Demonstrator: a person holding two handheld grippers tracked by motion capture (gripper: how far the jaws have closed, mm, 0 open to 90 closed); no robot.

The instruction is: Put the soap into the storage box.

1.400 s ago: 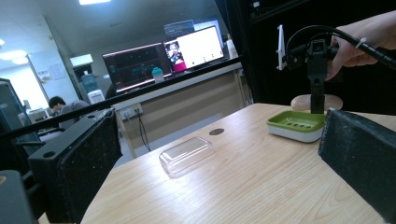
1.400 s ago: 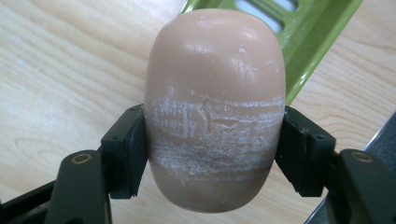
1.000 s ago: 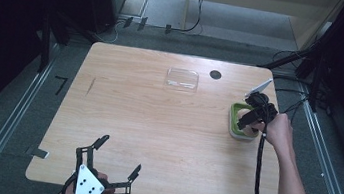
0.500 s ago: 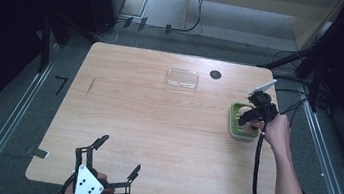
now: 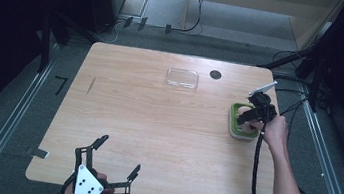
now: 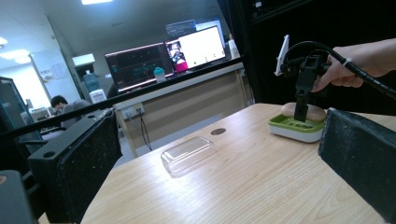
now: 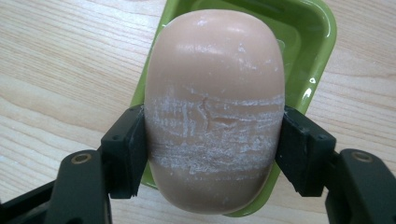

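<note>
Two tool pads tight against soap bar above green dish.

High view: overhead, looking forward and down on the whole table; left gripper view: low at the near edge, facing across; right gripper view: close-up straight down on soap in green dish (same dish at frame right overhead).

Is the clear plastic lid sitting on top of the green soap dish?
No: the clear lid lies on the bare table, apart from the green dish holding the soap.
</note>
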